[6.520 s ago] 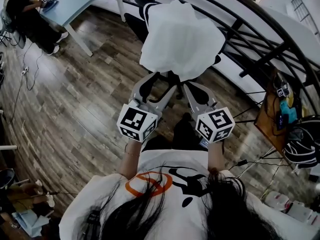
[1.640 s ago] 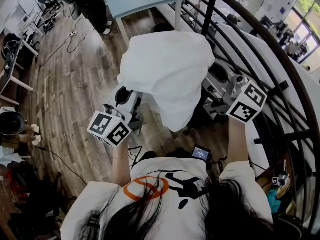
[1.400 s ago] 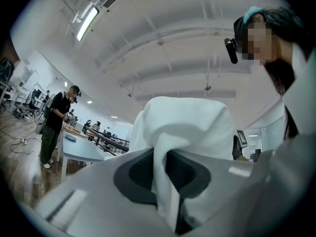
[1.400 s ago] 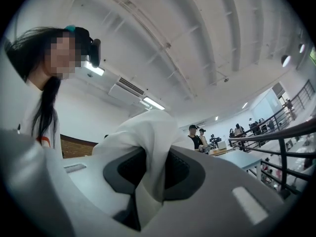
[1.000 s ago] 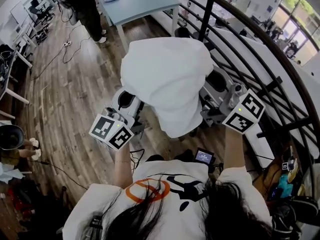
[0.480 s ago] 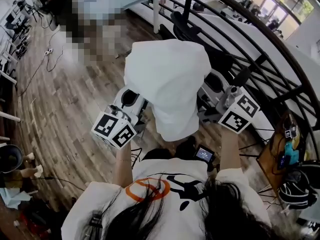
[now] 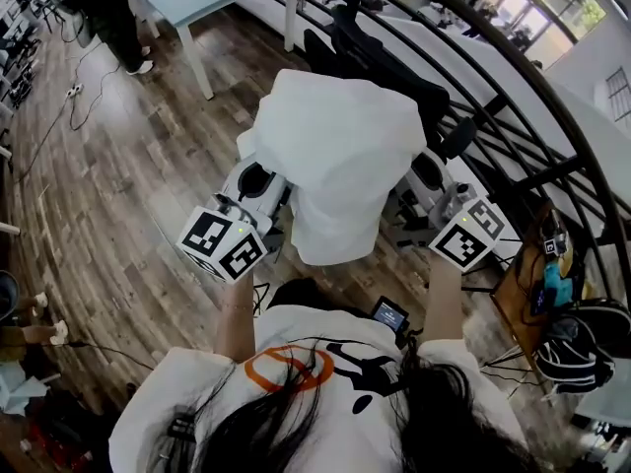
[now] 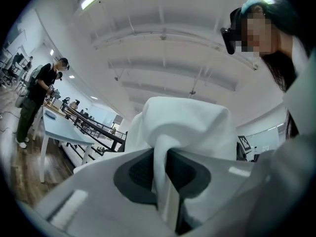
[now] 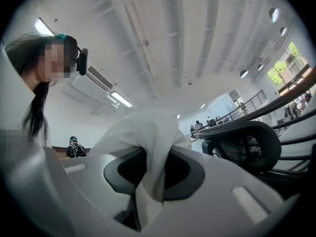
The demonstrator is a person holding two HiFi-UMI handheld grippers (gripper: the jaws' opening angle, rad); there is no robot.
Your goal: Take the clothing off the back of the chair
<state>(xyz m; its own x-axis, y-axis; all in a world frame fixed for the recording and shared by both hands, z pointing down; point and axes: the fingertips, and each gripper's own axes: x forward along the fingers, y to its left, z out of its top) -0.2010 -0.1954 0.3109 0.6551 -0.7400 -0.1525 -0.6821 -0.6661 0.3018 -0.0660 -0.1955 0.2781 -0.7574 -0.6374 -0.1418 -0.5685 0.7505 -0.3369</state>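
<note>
The white garment [image 7: 340,151] hangs bunched in the air between the two grippers, on the near side of the black chair [image 7: 380,62]; no part of it appears to rest on the chair back; the left gripper [image 8: 164,174] is clamped on one fold; the right gripper [image 9: 152,174] pinches another. Judgement: the lift-off looks done; left, at most, is carrying the garment clear and setting it down somewhere.

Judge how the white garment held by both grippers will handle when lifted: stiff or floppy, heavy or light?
Probably floppy: the white garment sags and bunches between the left gripper and right gripper. Likely light: small pinched folds carry it all.
</note>
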